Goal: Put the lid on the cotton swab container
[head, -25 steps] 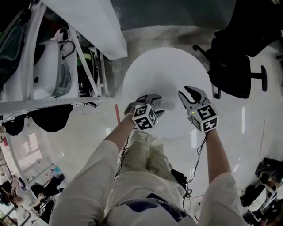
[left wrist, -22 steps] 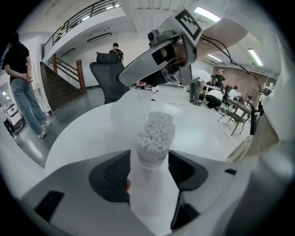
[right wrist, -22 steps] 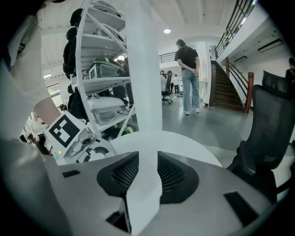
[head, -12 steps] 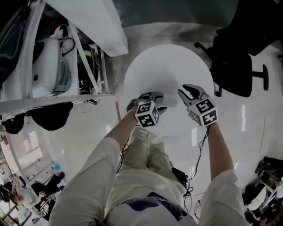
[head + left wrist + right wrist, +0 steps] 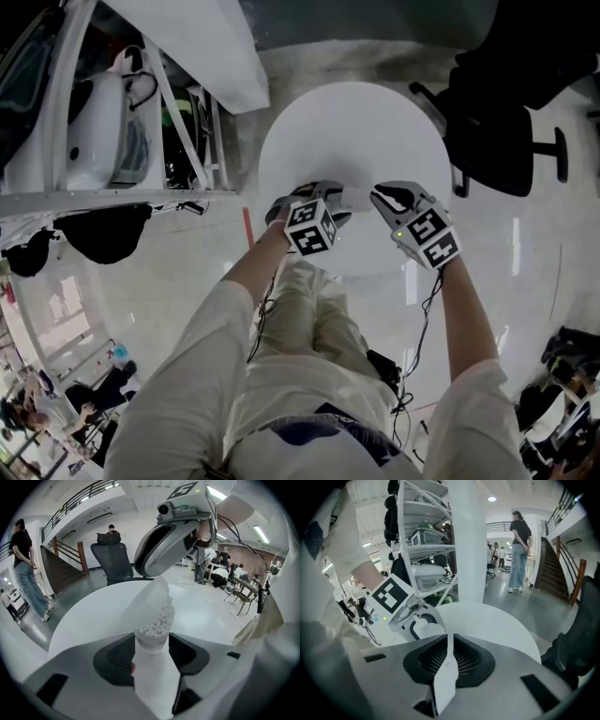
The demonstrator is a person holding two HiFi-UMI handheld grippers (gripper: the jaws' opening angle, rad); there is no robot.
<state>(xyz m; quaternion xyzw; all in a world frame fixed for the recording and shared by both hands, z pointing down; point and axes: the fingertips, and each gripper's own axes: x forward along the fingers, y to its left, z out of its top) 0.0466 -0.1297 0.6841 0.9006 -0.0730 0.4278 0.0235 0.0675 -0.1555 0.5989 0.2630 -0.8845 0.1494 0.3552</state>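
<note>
Left tongs [image 5: 152, 641] grip the open cotton swab container [image 5: 153, 620] above the bench [image 5: 347, 131]. Right tongs [image 5: 450, 660], closing, pinch the thin lid [image 5: 443, 686]. A second ago they stood wider.

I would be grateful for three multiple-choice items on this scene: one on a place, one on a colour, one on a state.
1. Where is the translucent plastic cotton swab container? A in a drawer; B gripped in the left claw; C inside a bag.
2. What colour is the round table top? A black; B white; C red.
3. The container is: A lidded; B empty; C open, holding swabs.
Answers: B, the left gripper view shows its pads clamping it; B, the top is plain white; C, swab tips show, while the closing right claw has the thin white lid between its pads.
</note>
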